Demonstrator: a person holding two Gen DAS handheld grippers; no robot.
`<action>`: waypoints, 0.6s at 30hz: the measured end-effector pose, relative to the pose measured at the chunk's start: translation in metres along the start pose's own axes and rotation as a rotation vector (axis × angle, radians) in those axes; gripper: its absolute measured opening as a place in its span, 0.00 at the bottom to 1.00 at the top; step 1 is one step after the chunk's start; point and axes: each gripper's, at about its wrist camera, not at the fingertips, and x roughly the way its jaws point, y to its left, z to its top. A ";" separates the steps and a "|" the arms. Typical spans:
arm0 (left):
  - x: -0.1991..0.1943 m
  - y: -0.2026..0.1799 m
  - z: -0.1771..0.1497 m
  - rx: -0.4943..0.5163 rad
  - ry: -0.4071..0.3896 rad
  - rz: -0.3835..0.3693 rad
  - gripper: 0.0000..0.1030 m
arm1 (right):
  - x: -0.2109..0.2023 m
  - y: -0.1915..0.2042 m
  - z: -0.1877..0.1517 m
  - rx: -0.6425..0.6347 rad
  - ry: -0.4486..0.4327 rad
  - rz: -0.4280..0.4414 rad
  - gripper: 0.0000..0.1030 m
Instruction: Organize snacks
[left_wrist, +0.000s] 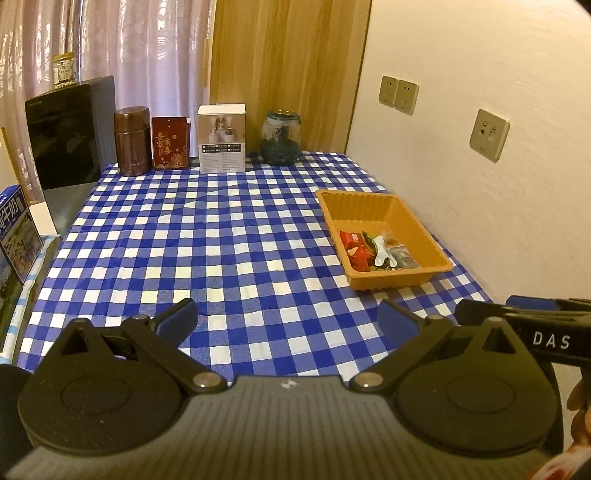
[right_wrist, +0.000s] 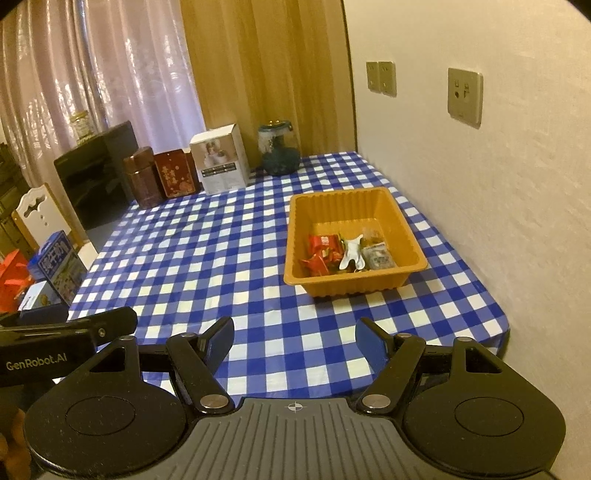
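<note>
Left gripper (left_wrist: 288, 317): I see its jaws spread wide with nothing between them, low centre of the left wrist view, over bare checked cloth.
Right gripper (right_wrist: 294, 341): likewise spread and empty, low centre of the right wrist view, near the table's front edge.
Snacks (right_wrist: 345, 254): red wrappers, a white piece and a grey packet, all heaped in the near half of the orange tray (right_wrist: 406, 225), right of centre in both views, close to the wall.
Tablecloth (left_wrist: 207, 236): I find no loose snack on it in either view.
Step in hand: I judge the gathering nearly or fully done; what remains is a check or a tidy of the heap.
Doing it well: if I reach in, I would use the right gripper, come from above, and keep clear of the tray's near wall.
Risk: the tray looks light and may slide if nudged.
</note>
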 end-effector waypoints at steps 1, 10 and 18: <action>-0.001 0.000 0.000 -0.003 0.000 -0.001 1.00 | -0.001 0.001 0.000 -0.001 -0.002 0.001 0.70; -0.001 0.002 0.002 0.004 -0.007 -0.005 1.00 | -0.004 0.002 0.000 -0.005 -0.014 0.004 0.70; 0.001 0.004 0.000 -0.006 0.002 -0.011 1.00 | -0.002 0.001 0.001 0.000 -0.013 0.003 0.70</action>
